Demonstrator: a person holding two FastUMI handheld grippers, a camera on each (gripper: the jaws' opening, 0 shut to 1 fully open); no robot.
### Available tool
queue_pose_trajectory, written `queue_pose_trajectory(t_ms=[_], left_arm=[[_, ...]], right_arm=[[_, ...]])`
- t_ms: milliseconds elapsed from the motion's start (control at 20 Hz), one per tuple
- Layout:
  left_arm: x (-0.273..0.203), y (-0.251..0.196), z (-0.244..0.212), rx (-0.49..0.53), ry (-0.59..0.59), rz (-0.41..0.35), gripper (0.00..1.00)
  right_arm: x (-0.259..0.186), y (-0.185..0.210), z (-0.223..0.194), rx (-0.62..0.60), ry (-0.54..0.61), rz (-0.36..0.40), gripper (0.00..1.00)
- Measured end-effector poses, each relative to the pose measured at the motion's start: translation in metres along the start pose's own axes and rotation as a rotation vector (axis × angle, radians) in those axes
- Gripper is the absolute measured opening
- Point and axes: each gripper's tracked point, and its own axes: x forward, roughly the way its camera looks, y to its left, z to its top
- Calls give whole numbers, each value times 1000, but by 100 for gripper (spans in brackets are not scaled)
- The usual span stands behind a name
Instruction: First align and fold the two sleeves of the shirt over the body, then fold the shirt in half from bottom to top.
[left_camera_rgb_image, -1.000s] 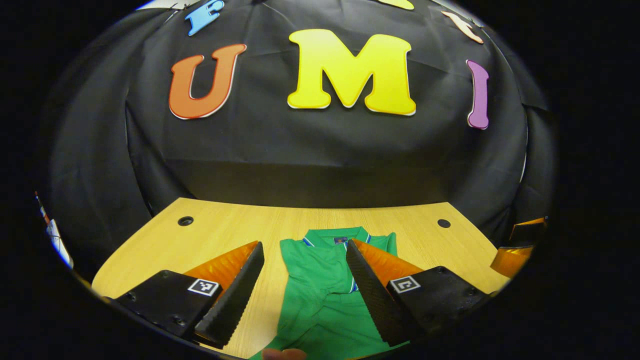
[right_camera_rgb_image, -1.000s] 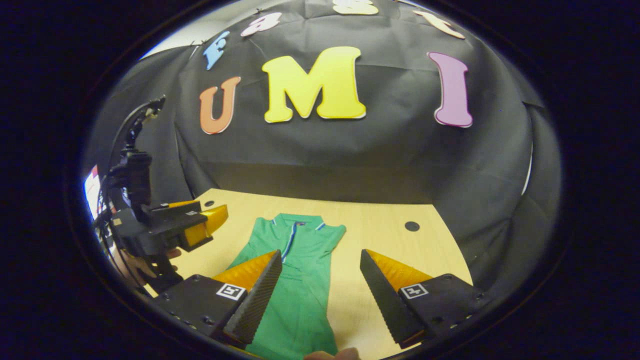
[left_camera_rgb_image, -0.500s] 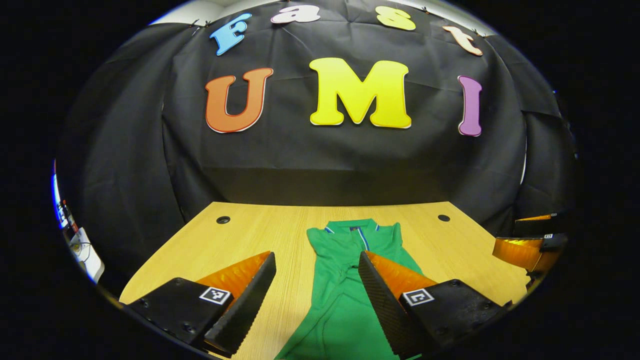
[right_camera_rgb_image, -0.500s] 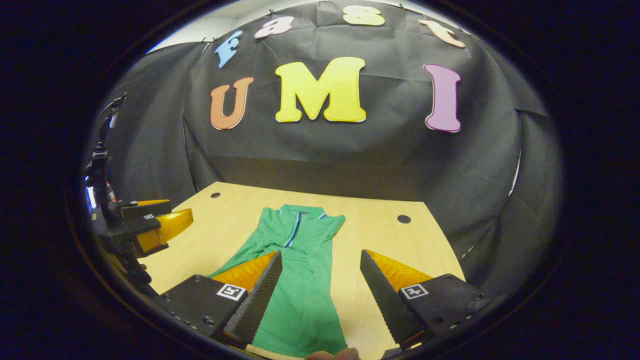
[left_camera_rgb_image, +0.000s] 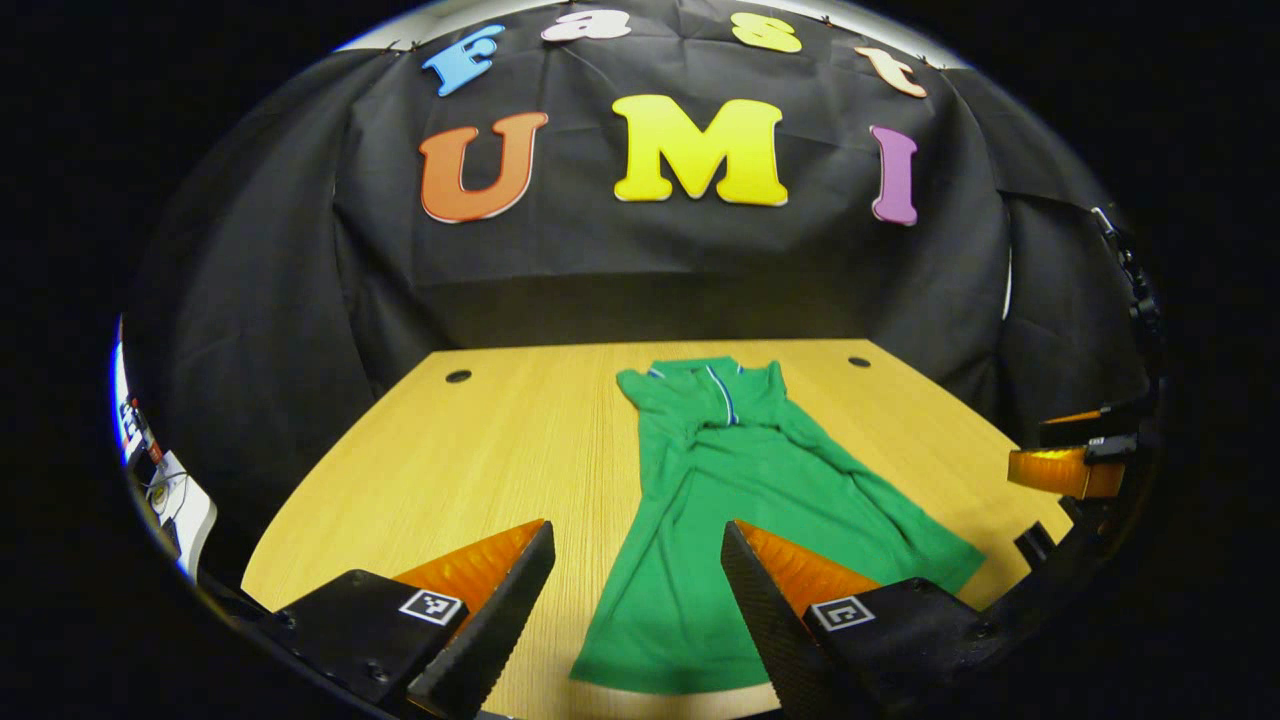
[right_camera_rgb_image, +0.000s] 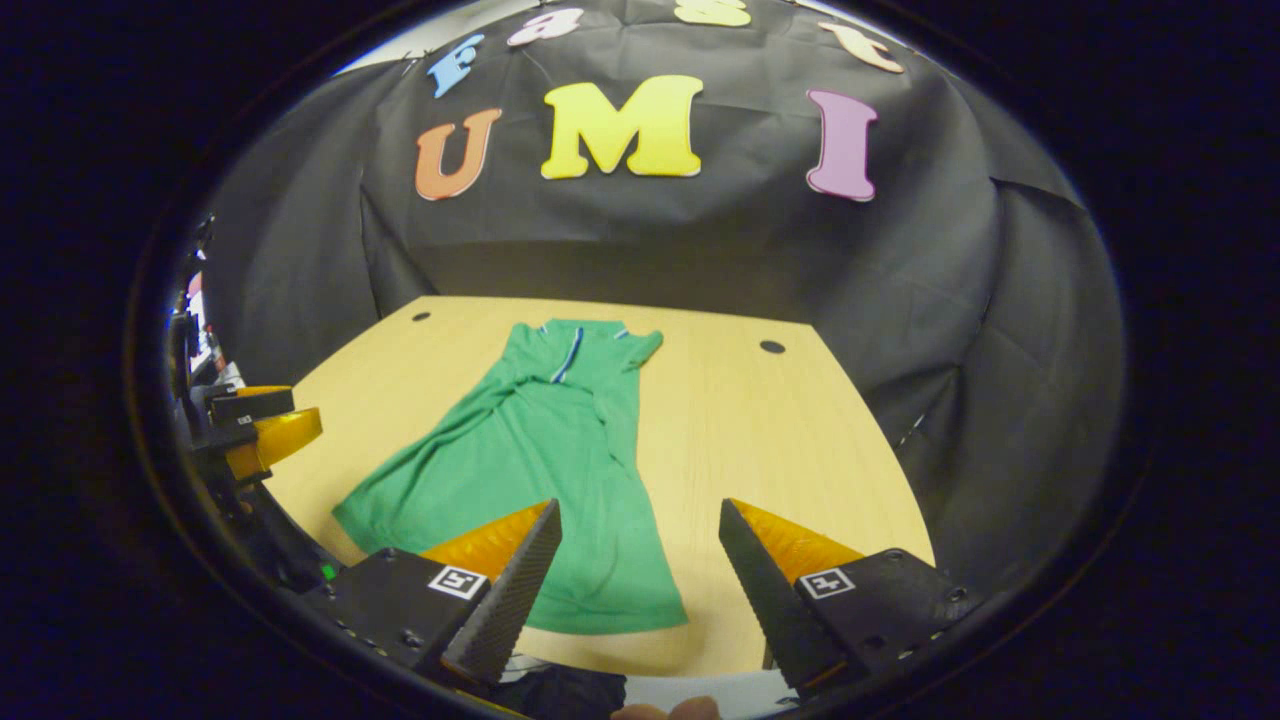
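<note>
In the left gripper view, my left gripper (left_camera_rgb_image: 635, 600) hangs above the near edge of the wooden surface (left_camera_rgb_image: 480, 450) with its jaws spread wide and nothing between them. The green shirt (left_camera_rgb_image: 740, 510) lies flat on the surface ahead, collar at the far end, hem toward me, its body flaring to the right near the bottom. My right gripper (left_camera_rgb_image: 1070, 460) shows at the far right edge of this view, off the shirt; I cannot tell from here how its jaws stand.

In the right gripper view, my right gripper (right_camera_rgb_image: 635, 590) hovers over the near edge of the surface (right_camera_rgb_image: 760, 440), jaws wide apart and empty. The shirt (right_camera_rgb_image: 530, 460) lies ahead and to the left, collar far, hem near. My left gripper (right_camera_rgb_image: 255, 435) sits at the left edge, clear of the cloth.
</note>
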Motion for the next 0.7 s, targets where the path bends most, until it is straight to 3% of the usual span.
queue_pose_trajectory(t_ms=[200, 400, 700], left_arm=[[-4, 17, -66, 28, 137, -3, 100], [3, 23, -104, -11, 232, -11, 100], [4, 23, -116, -17, 280, -45, 100]], right_arm=[[14, -19, -50, -23, 94, -16, 97], [33, -21, -82, -47, 169, -3, 97], [60, -16, -102, -67, 238, 26, 98]])
